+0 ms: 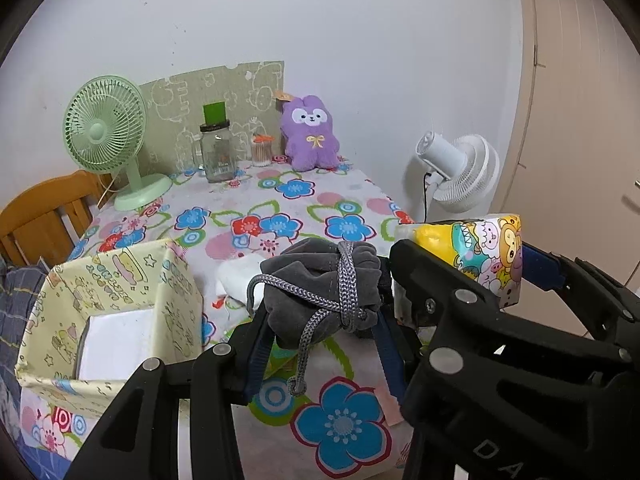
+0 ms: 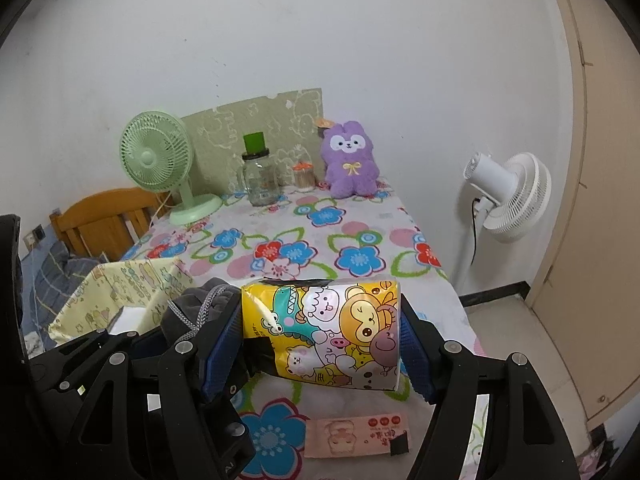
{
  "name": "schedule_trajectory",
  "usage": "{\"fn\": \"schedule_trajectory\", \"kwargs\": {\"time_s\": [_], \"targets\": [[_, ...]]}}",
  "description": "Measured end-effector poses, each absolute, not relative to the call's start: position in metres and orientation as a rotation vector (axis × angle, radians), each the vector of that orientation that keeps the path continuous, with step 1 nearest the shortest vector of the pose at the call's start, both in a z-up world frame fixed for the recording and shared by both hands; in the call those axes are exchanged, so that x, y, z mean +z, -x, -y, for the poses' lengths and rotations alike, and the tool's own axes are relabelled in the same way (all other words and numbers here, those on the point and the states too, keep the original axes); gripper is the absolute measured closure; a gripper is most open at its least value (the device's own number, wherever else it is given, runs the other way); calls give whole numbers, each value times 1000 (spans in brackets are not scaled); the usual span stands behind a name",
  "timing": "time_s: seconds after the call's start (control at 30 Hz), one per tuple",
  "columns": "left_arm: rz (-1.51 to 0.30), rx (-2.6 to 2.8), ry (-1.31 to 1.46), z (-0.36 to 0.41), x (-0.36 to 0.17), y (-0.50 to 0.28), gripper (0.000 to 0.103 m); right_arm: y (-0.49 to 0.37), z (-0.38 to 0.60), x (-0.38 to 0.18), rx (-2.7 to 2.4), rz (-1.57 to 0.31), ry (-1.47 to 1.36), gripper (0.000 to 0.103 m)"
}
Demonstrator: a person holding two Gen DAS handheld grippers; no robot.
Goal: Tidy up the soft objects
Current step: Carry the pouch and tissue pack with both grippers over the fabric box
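Left tool [image 1: 324,320]: clamps grey pouch [image 1: 320,280] | right tool [image 2: 322,344]: grips tissue pack [image 2: 324,332], both above table [image 2: 320,232]

We are looking from the left wrist along its jaws, angled down across the flowered surface [image 1: 280,208], very near a grey pouch [image 1: 320,288]. From the right wrist we are facing the same way, close behind a cartoon tissue pack [image 2: 324,332]. Both views are sharing the green fan [image 1: 106,128], purple plush [image 2: 351,160], jar [image 2: 262,182] and yellow box [image 1: 120,280].
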State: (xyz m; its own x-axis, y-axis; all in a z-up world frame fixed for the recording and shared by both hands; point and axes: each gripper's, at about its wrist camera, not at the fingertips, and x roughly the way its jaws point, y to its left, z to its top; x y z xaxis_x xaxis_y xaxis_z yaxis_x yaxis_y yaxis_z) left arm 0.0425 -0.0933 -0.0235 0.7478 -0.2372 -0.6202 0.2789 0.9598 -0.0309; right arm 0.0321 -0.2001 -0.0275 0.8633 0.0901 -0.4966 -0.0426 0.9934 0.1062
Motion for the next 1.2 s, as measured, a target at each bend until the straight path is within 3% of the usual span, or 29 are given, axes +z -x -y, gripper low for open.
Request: {"fn": "schedule_trajectory", "kwargs": {"time_s": [1.2], "targets": [[-649,-84,-71,0,-1,-82,53,-93,101,-3,257,-578,-14,29]]}}
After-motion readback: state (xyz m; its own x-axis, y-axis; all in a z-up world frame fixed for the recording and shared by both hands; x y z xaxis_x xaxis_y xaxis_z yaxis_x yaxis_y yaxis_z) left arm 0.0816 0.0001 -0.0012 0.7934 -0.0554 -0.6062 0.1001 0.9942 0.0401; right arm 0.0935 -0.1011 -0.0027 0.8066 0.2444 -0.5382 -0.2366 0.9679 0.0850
